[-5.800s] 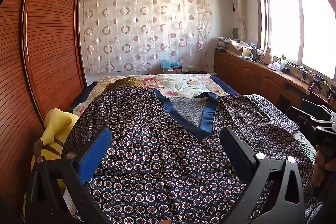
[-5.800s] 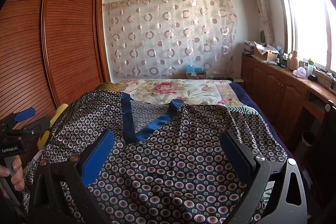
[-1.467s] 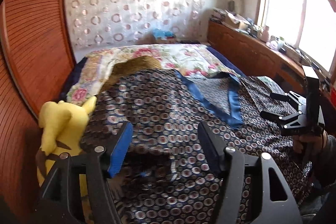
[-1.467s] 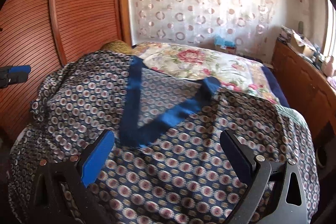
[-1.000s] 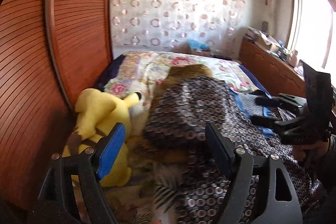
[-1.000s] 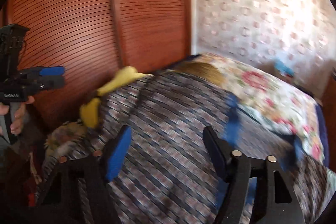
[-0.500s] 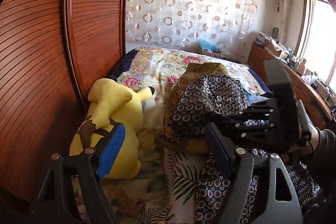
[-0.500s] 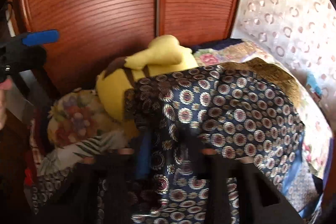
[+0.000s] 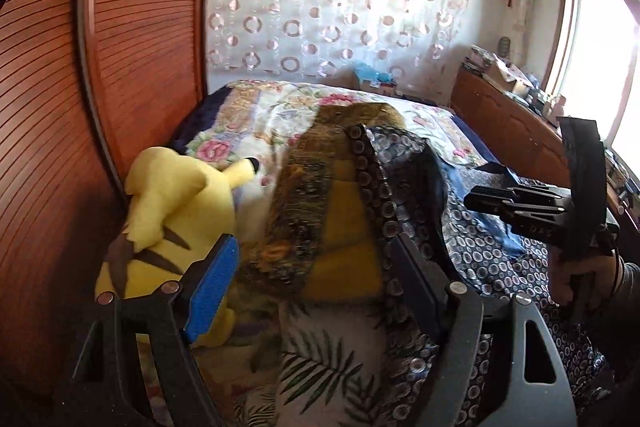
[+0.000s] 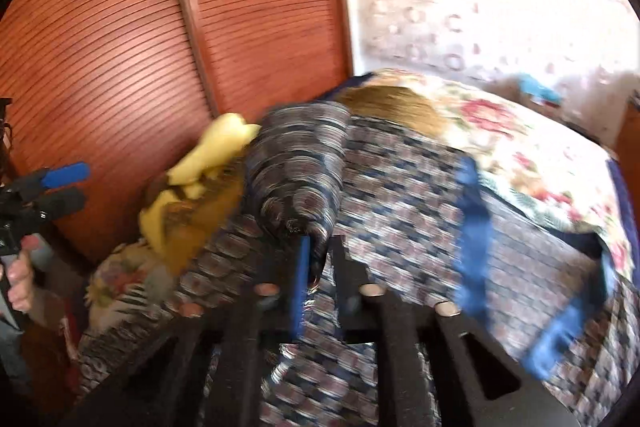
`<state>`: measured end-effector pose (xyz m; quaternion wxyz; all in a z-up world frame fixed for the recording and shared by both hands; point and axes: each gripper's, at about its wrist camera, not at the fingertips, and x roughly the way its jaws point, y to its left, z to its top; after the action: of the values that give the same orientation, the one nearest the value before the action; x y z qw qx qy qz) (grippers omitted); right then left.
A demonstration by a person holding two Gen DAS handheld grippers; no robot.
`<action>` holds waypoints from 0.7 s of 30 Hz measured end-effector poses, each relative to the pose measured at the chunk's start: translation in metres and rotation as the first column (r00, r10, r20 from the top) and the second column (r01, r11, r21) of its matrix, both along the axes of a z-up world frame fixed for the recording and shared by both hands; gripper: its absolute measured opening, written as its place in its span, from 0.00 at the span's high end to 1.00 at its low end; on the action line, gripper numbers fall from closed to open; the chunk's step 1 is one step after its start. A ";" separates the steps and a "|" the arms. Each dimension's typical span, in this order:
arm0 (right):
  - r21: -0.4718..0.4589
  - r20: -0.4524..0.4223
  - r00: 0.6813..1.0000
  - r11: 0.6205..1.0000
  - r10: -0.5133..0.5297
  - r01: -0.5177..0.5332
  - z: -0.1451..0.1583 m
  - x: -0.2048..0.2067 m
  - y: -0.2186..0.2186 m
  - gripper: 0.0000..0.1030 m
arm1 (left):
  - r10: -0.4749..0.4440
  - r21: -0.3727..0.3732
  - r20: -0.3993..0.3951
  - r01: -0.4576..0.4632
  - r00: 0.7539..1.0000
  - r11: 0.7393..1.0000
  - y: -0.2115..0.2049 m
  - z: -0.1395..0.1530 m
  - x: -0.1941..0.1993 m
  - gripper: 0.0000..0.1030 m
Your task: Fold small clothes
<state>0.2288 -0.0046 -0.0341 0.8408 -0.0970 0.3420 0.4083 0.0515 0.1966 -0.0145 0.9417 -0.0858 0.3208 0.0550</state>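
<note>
Right wrist view: right gripper (image 10: 320, 259) pinching patterned garment (image 10: 300, 163) fold, jaws just reopening slightly; left gripper (image 9: 312, 283) open.

**Two wrist cameras, one bed**

Left view looks down along its fingers, close over the bed's (image 9: 344, 99) near left corner, facing the curtain (image 9: 320, 7). Right view sits close above the shirt (image 10: 400, 187), angled toward the wardrobe (image 10: 160, 27). Both share the yellow toy (image 9: 172, 211) and the bed.

Bedroom. Slatted red-brown wardrobe doors (image 9: 120, 67) at 9 o'clock; ring-patterned sheer curtain (image 9: 328, 11) at 12; bright window (image 9: 600, 47), wooden counter (image 9: 508, 119) at 3; floral bedspread (image 9: 280, 107) centre.
</note>
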 end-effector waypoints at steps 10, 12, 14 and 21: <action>-0.023 0.066 0.997 0.999 -0.037 0.038 0.006 -0.013 -0.041 0.57 | -0.077 0.021 0.002 0.076 0.997 0.997 -0.028 -0.001 0.036 0.23; -0.035 0.087 0.995 0.998 -0.049 0.052 0.013 -0.023 -0.050 0.57 | -0.102 0.024 0.009 0.101 0.995 0.995 -0.034 -0.002 0.044 0.23; -0.051 0.105 0.993 0.997 -0.058 0.064 0.017 -0.028 -0.064 0.57 | -0.123 0.027 0.002 0.123 0.992 0.992 -0.039 -0.005 0.055 0.23; -0.106 0.094 0.985 0.982 -0.146 0.156 0.003 -0.026 -0.103 0.56 | -0.191 -0.005 -0.075 0.192 0.979 0.981 -0.049 -0.023 0.092 0.63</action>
<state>0.2031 -0.1072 -0.0312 0.8765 -0.1354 0.3343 0.3188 0.1439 0.1476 -0.0379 0.9300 -0.0512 0.3625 -0.0323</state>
